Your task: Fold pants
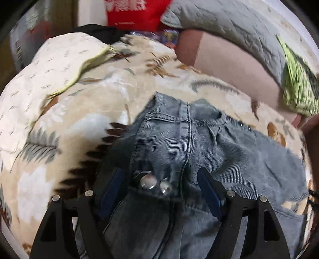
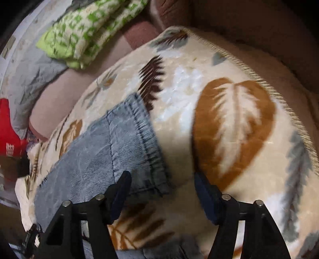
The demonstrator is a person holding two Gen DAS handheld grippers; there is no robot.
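Grey-blue denim pants [image 1: 209, 143] lie on a cream blanket with a leaf print [image 1: 65, 111]. In the left wrist view the waistband end with two metal buttons [image 1: 155, 184] sits between the open fingers of my left gripper [image 1: 159, 179], which is low over the cloth. In the right wrist view a pant-leg hem [image 2: 139, 143] lies on the blanket [image 2: 235, 127]. My right gripper [image 2: 161, 181] is open, with its left finger [image 2: 121, 189] at the hem's near corner and its right finger over bare blanket.
A green-and-white patterned cloth [image 2: 83, 33] and a grey quilted cover [image 1: 229, 25] lie at the far side on a pinkish sheet [image 1: 235, 65]. A red bag [image 1: 131, 14] stands behind. The blanket's fringed edge [image 2: 275, 95] runs along the right.
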